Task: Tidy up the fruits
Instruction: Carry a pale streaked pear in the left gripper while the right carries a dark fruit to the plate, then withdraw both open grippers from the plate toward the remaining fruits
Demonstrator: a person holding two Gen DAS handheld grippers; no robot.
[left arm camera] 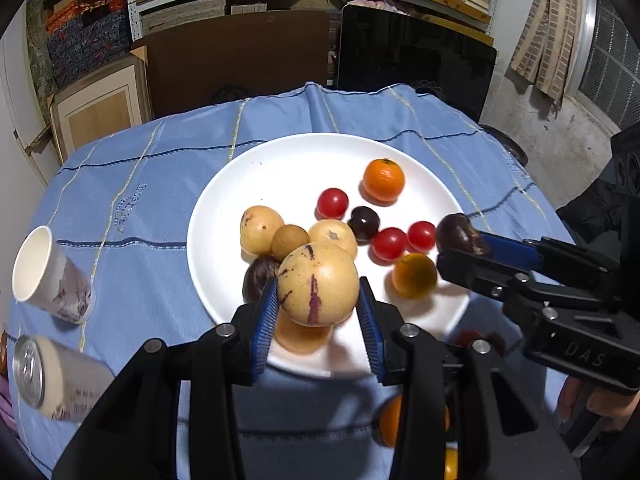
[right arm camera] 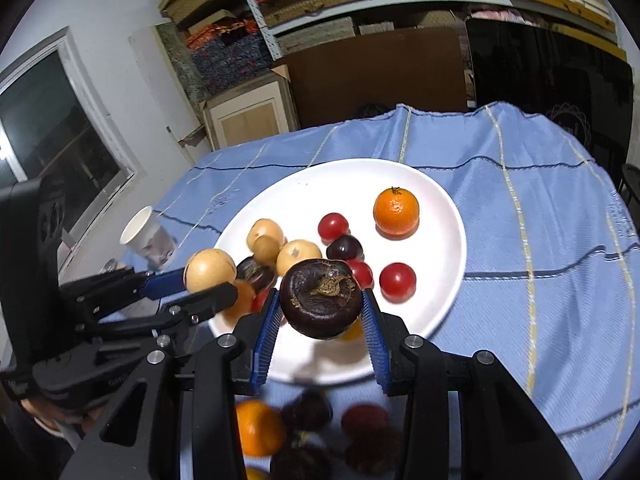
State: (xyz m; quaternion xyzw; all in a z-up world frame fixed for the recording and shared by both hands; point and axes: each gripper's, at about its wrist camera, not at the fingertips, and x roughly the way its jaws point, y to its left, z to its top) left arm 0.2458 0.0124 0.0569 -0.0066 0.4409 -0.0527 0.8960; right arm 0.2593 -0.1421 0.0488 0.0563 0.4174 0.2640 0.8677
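Both hands loaded, mid-carry over the white plate (left arm camera: 224,208). My left gripper (left arm camera: 318,312) has its blue pads clamped on a pale yellow melon-like fruit with purple streaks (left arm camera: 318,284), held above the near part of the plate. My right gripper (right arm camera: 320,320) is clamped on a dark brown round fruit with a dried stem cap (right arm camera: 320,298), probably a mangosteen, held above the plate's near edge. Already on the plate: a mandarin (right arm camera: 396,211) toward the far right, three cherry tomatoes (right arm camera: 397,282), a dark plum-like fruit (right arm camera: 344,248), several small yellow-tan fruits (left arm camera: 260,229) clustered at the left, another dark fruit (left arm camera: 258,276) and a second orange one (left arm camera: 414,276). More fruit lies blurred on the blue checked tablecloth (right arm camera: 540,240) below my jaws, off the plate. Judgement: this is the placing step, well along but not finished. Next move calls for lowering each fruit onto bare plate, the far half has room, and opening gently so the round ones do not roll into the cluster or off the rim; the two grippers are close, so stagger them. Writing: "DAS" embossed on the right gripper's body; faint stitched lettering on the cloth, unreadable. A paper cup (left arm camera: 48,276) and a can (left arm camera: 44,376) at the left show a printed pattern, no legible label.
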